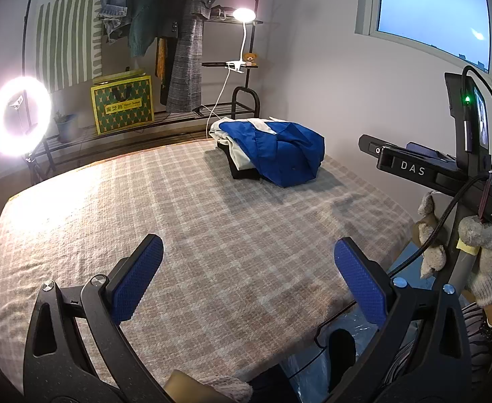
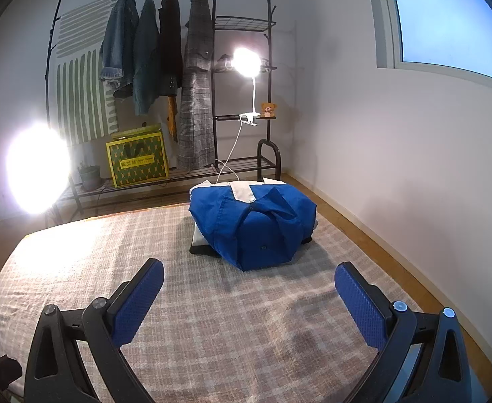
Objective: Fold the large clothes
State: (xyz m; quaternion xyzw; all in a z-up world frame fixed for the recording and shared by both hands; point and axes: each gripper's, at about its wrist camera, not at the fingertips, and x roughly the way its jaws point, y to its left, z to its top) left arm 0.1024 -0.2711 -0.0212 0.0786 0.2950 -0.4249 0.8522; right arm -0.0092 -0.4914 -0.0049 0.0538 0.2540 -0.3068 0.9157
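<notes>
While both our tools, left tool (image 1: 247, 280) and right tool (image 2: 249, 302), gape empty, the blue garment (image 2: 252, 221) lies straight ahead, nearer the right one.

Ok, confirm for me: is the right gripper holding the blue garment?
No, the right gripper is open and empty above the checked blanket, while the blue garment lies on the pile farther back.

Lit ring light (image 1: 20, 116) beside clothes rack (image 2: 192, 77)
</notes>
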